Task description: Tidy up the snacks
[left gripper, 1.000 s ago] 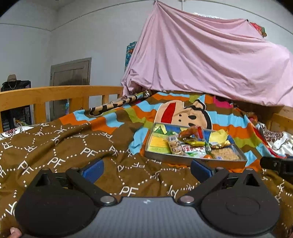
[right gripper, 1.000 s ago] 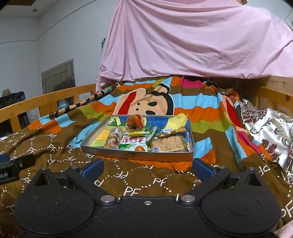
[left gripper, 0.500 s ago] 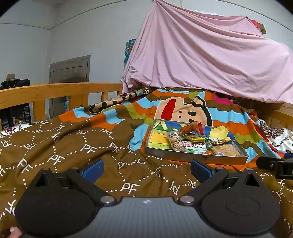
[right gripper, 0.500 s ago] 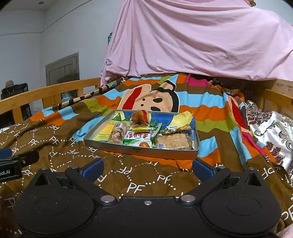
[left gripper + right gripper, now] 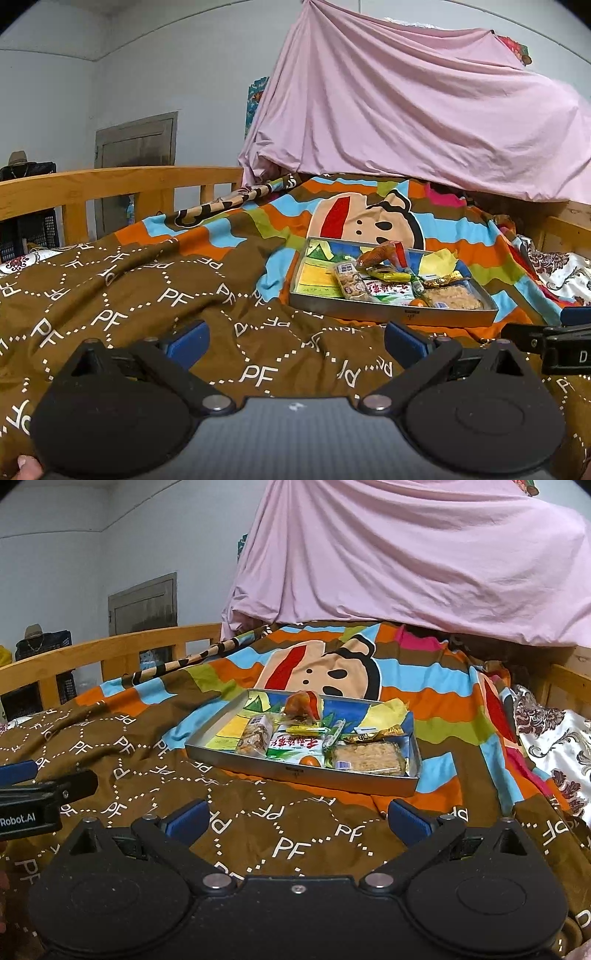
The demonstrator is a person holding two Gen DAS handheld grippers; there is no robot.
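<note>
A shallow metal tray (image 5: 391,315) (image 5: 295,773) rests on a blanket-covered bed and holds several wrapped snacks: a nut bar (image 5: 255,736), a green-and-white packet (image 5: 293,747), a beige noodle block (image 5: 367,757), an orange-red bag (image 5: 301,705) and a yellow wrapper (image 5: 388,712). My left gripper (image 5: 295,339) is open over the brown blanket, short of the tray and to its left. My right gripper (image 5: 295,818) is open too, just in front of the tray's near wall. Neither holds anything.
A wooden bed rail (image 5: 122,184) runs along the left side. A pink sheet (image 5: 424,118) hangs behind the bed. A floral cloth (image 5: 554,734) lies at the right. Each gripper shows at the edge of the other's view: right gripper (image 5: 554,343), left gripper (image 5: 33,801).
Both grippers have moved forward and lifted slightly, so the tray sits closer and larger in both views. Both stay open and hold nothing.
</note>
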